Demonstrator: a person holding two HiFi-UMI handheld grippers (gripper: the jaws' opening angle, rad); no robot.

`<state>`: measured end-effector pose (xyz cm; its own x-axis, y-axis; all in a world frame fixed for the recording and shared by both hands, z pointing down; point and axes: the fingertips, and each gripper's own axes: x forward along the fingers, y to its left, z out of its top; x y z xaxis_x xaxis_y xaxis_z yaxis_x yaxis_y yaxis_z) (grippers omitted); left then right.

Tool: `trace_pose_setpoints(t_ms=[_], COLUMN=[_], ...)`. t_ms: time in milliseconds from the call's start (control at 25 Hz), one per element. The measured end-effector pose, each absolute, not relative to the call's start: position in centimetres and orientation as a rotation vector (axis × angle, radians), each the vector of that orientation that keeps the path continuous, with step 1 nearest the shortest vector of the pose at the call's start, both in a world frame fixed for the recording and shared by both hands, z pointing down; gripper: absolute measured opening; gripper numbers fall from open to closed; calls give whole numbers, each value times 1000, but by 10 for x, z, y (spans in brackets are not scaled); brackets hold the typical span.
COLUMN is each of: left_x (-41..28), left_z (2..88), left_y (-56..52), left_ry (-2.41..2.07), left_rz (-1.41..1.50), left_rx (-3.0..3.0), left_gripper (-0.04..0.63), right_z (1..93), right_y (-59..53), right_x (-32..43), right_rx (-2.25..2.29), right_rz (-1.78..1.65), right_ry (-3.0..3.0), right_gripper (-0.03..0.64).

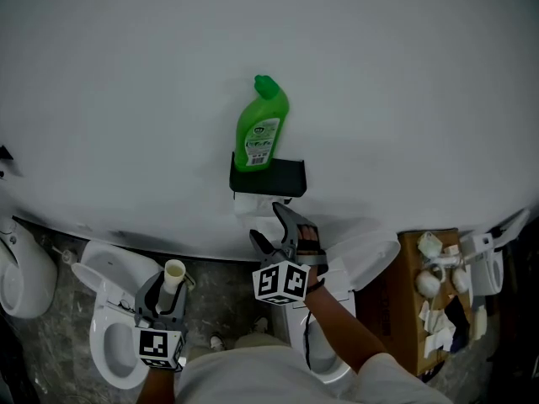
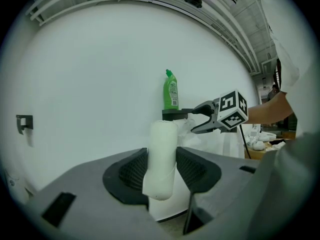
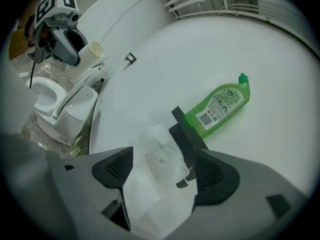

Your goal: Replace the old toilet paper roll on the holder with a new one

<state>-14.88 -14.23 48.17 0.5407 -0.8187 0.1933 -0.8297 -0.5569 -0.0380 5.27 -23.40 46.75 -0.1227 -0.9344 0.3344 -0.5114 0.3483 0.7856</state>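
Note:
A black wall holder (image 1: 268, 178) carries a green cleaner bottle (image 1: 263, 124) on top. A crumpled white toilet paper roll (image 1: 248, 204) hangs under it. My right gripper (image 1: 265, 222) is open just below the holder. In the right gripper view the paper (image 3: 159, 151) lies between the spread jaws, and the pads do not press on it. My left gripper (image 1: 168, 291) is lower left, shut on a cream cardboard tube (image 1: 174, 274) that stands upright. In the left gripper view, both pads clamp the tube (image 2: 161, 156).
A white toilet (image 1: 109, 331) stands below the left gripper, and another white fixture (image 1: 21, 272) is at the far left. A cardboard box (image 1: 404, 310) with several white cups stands at the right. A small black hook (image 2: 23, 121) is on the wall.

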Motion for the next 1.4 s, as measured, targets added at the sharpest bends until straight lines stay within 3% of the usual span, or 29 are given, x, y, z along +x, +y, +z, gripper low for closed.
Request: trace_pose_setpoints(t_ms=[520,640,800,960,1400], left_x=[-126,-122,-115,-109,-123], left_z=[469,465,453,439,403], left_y=[-150,-153,-156,-160,-173], left_ry=[-1406,-1405,-1409,-1423,-1498], left_rz=[294,293,290,273,153], left_rx=[2792,2812,2848,2873,2871], left_gripper=[183,183,183,183,183], right_z=[472,471,470,456,391], right_y=[-201,-196,-194,-191,-154], right_x=[84,89,96,108,202], right_rx=[1353,1378,1402,1498,1937], right_rz=[-559,-566,-578,-546,-86], right_ry=[-1726,-1721,-1723,-1765,-2061], right_gripper=[339,227,163,12,-2])
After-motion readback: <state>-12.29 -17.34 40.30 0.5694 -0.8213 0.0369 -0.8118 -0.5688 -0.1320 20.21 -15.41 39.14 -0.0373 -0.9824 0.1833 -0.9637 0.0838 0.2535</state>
